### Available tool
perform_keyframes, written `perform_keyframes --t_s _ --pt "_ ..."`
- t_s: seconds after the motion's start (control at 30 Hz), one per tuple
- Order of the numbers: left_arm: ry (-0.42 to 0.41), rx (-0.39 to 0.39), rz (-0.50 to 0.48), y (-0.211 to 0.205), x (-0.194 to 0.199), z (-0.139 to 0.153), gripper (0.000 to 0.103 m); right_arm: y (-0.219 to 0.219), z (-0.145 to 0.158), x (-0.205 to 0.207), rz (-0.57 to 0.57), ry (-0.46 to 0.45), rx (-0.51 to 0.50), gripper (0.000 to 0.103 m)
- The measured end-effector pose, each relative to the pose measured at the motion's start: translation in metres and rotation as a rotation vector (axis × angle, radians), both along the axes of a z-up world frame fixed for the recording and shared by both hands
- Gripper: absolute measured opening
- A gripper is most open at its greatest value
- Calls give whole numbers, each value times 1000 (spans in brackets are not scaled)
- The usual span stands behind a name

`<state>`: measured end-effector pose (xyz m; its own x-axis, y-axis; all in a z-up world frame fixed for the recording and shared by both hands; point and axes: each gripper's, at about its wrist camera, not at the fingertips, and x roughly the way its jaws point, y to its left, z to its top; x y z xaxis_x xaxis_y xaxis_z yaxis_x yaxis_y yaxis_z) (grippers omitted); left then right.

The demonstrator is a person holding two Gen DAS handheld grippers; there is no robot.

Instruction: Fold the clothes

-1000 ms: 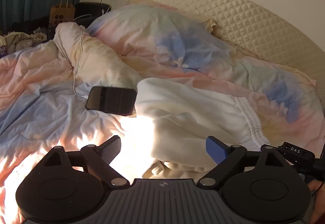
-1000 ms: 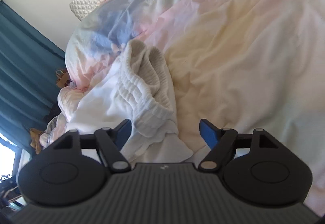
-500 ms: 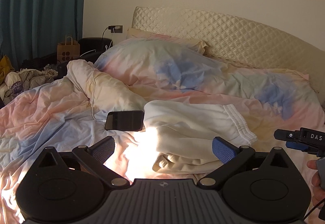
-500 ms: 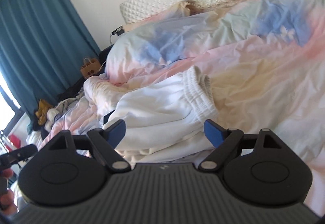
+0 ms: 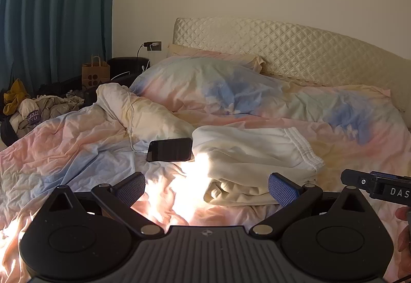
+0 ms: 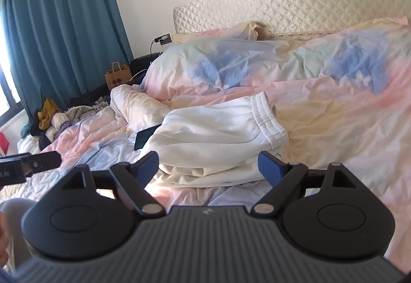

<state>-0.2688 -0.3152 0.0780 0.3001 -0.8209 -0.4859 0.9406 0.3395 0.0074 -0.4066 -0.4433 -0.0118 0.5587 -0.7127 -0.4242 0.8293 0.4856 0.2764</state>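
Left wrist view: the left tongs stand wide open and hold nothing, raised above the bed. One white garment, apparently sweatpants with a ribbed waistband, lies folded over on the duvet ahead and a little to the right. One phone lies just beside its left edge, with one thin white cable running to it. The tip of the right tongs shows at the right margin.

To do this step well, judged from the layout: bring each pair of tongs to one near corner of the stack, pinch all layers together, and fold away from the phone so the cloth does not drag it.

Right wrist view: the right tongs are also wide open and empty, with the garment directly ahead; its waistband points to the right. The phone is partly hidden under the garment's left edge.

Count: one garment, one phone, one paper bag on the floor, one clothes pile, two pairs of tongs.
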Motion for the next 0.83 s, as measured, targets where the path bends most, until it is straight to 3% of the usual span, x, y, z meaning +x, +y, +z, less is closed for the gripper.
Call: perform_keyframes --t_s 0.3,0.67,0.83 --pt "-35 -9 27 22 -7 -20 103 35 5 22 2 76 -96 86" --pt "-2 -20 79 43 8 -23 103 47 -9 31 -25 112 -58 86" --pt "-28 -24 70 46 2 -22 103 52 -9 30 -30 111 -58 86"
